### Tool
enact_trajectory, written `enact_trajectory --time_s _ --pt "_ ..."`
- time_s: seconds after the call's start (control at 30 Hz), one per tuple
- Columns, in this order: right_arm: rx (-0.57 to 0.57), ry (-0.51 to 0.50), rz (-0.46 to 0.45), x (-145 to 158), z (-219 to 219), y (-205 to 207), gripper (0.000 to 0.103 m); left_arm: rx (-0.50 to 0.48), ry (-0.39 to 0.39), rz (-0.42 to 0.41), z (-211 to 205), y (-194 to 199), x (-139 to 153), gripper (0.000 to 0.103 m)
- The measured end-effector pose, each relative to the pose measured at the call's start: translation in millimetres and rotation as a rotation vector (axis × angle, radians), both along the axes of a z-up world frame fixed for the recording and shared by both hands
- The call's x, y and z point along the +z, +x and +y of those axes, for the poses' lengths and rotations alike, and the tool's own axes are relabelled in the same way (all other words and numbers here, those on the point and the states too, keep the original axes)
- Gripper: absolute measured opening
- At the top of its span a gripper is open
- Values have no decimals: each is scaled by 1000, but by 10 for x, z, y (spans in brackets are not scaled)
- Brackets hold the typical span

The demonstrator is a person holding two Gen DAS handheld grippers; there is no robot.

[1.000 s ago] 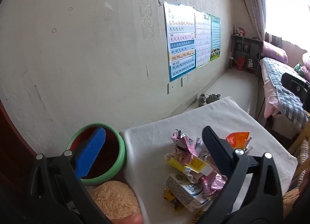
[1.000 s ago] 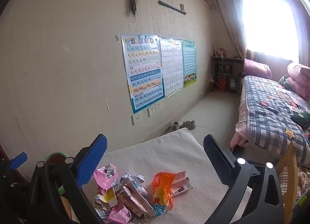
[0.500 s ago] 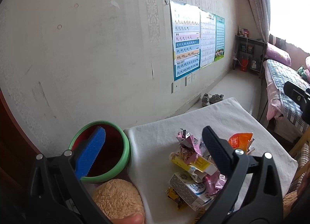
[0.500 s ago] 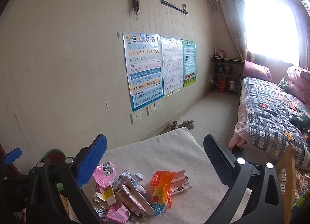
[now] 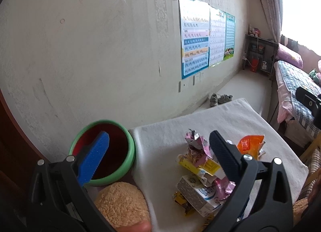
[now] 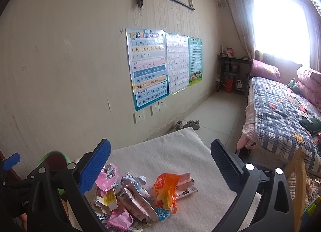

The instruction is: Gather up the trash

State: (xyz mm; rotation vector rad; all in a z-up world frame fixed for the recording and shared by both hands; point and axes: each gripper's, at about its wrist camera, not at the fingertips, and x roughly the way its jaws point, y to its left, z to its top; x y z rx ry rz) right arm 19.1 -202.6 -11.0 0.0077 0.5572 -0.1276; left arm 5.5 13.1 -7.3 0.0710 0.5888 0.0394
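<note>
Left wrist view: the left gripper (image 5: 158,147) is spread wide and holds nothing. Its blue finger hangs in front of the bin (image 5: 128,145), a green-rimmed tub with a dark red inside that stands just off the left edge of the white cloth (image 5: 170,131). Its black finger overlaps the trash pile (image 5: 200,173). The pile lies on the near part of the cloth, to the right of the bin and near it. A milk carton (image 5: 196,192) sits at the pile's near end, its long axis running left to right and slightly away. An orange wrapper (image 5: 248,143) lies at the far right. A tan plush (image 5: 122,203) sits just below the bin, beside the cloth's near corner. I judge this gripper the better placed for the bin, and also close to the carton.

Right wrist view: the right gripper (image 6: 158,163) is likewise agape and empty, and the pile (image 6: 132,197) lies low between its fingers, toward the blue one. The orange wrapper (image 6: 166,191) is nearest its centre line, standing crumpled with its long axis running toward the camera. Only a sliver of the bin (image 6: 54,154) shows behind the blue finger. The cloth (image 6: 170,151) is bare beyond the pile, so there is room to come down from the far side. Its right edge drops off toward the floor and bed (image 6: 280,111), so a sweep that way could push scraps over
</note>
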Motion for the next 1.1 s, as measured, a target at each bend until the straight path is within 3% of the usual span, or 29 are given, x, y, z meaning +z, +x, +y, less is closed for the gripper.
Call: enact_trajectory --time_s 0.1,0.17,0.27,0.37,0.53,0.6,0.67,0.77,0.8,0.87,0.97,1.1 --pt "-3 16 41 -67 -19 75 96 -25 -6 33 4 68 -159 98" --pt "-4 35 80 -135 -51 123 96 -92 -81 129 20 146 -371 98" --pt "11 67 138 -248 -85 178 96 -142 -131 234 -14 219 -670 97" --pt "29 104 206 -383 -100 241 96 -174 -119 350 -105 259 -969 90" --pt "32 181 278 -537 -147 316 96 -213 -206 508 -208 300 -1384 77" --pt "27 188 301 -576 -168 336 96 -228 -235 541 -263 280 -1465 67" --pt "29 194 324 -667 -164 371 96 -247 -252 567 -298 238 -1537 64" --pt "46 222 367 -806 -155 426 96 -248 -259 602 -258 217 -1590 67" --pt "54 228 379 -833 -137 440 96 -242 -253 607 -247 213 -1602 78" --pt "66 214 401 -902 -82 462 96 -256 -272 619 -186 210 -1608 76" --pt "63 179 436 -1023 -33 495 96 -273 -279 635 -140 192 -1554 46" --pt "50 175 485 -1196 -51 542 96 -283 -290 607 -62 163 -1459 20"
